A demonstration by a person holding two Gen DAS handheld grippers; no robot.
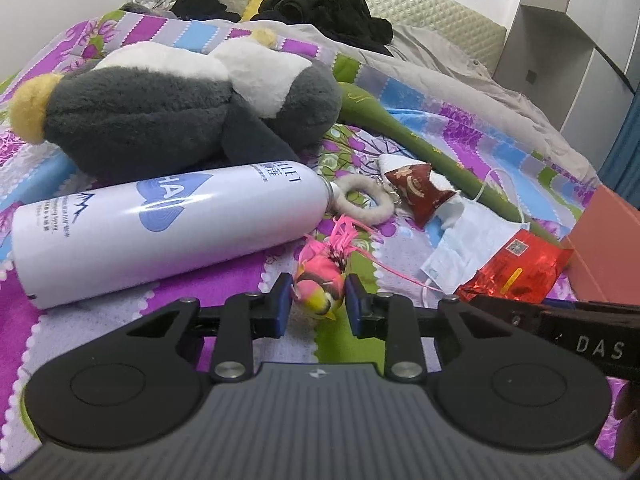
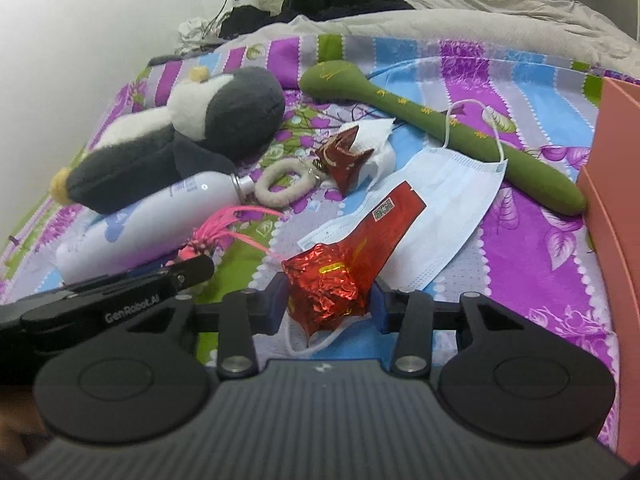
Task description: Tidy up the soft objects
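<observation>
My left gripper (image 1: pixel 318 294) is shut on a small pink and yellow bird toy (image 1: pixel 320 282) with pink feathers, low over the bed. My right gripper (image 2: pixel 330 294) is shut on the crumpled end of a red foil packet (image 2: pixel 344 268), which lies across a blue face mask (image 2: pixel 432 208). A grey and white plush penguin (image 1: pixel 168 104) lies behind a white spray bottle (image 1: pixel 160 228). A long green plush stick (image 2: pixel 440 132), a fuzzy white ring (image 2: pixel 286 186) and a small red pouch (image 2: pixel 344 164) on white cloth lie mid-bed.
The bed has a purple, blue and green striped cover (image 2: pixel 540 248). A salmon-pink box (image 2: pixel 616 200) stands at the right edge. Black clothes (image 1: pixel 324 8) and a grey blanket (image 1: pixel 460 76) lie by the headboard. The left gripper's body (image 2: pixel 120 296) shows left of the right one.
</observation>
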